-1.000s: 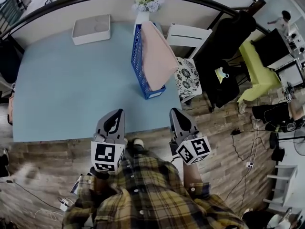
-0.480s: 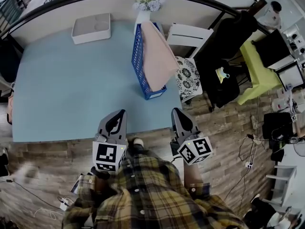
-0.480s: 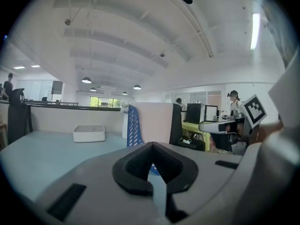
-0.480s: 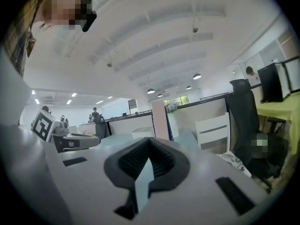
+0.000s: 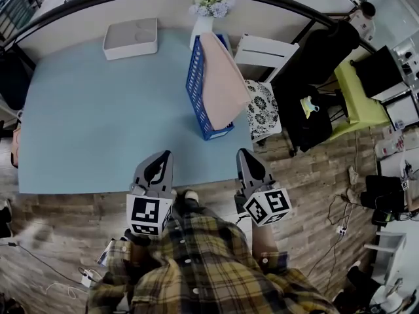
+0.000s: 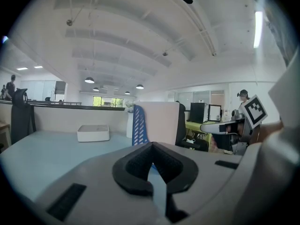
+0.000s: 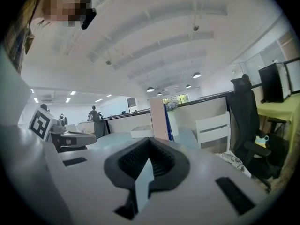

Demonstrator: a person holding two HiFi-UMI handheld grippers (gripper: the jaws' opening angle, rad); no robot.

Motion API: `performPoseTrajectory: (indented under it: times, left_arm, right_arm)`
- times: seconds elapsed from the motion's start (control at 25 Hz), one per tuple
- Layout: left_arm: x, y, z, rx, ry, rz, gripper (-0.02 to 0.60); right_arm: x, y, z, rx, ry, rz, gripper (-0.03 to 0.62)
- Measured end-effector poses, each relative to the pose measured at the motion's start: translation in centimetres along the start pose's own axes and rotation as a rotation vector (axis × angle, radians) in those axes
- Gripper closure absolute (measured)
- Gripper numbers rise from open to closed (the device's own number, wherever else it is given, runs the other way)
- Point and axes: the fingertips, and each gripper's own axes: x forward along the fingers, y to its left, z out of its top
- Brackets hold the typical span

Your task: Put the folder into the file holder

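Ahead of the left tool (image 5: pixel 159 161) and right tool (image 5: pixel 247 159), both closed and empty, one folder (image 5: pixel 223 77) stands in one file holder (image 5: pixel 196 91); one tray (image 5: pixel 130 38) lies farther off.

Head view: folder (image 5: pixel 224 77) covers the file holder (image 5: pixel 195 87)'s right wall and interior. Folder's bottom edge is down inside, not visible. Vase (image 5: pixel 201 26) foot is behind the holder's far end, can't tell if they touch. White chair (image 5: pixel 265 50) is partly behind the folder. Hands on left gripper (image 5: pixel 160 157) and right gripper (image 5: pixel 243 156) are hidden under the marker cubes.

Left gripper view: its own body blocks the holder's base.

Right gripper view: holder is only a blue sliver behind the folder. People (image 7: pixel 93 113) in the background are too small to make out.
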Motion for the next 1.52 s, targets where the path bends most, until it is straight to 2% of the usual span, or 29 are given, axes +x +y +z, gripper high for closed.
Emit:
performPoseTrajectory:
  times: [1.52]
  left_arm:
    - [1.6, 1.4, 0.2, -0.007, 0.01, 0.023, 0.589]
  right_arm:
    - [2.3, -0.5, 0.1, -0.026, 0.025, 0.02, 0.592]
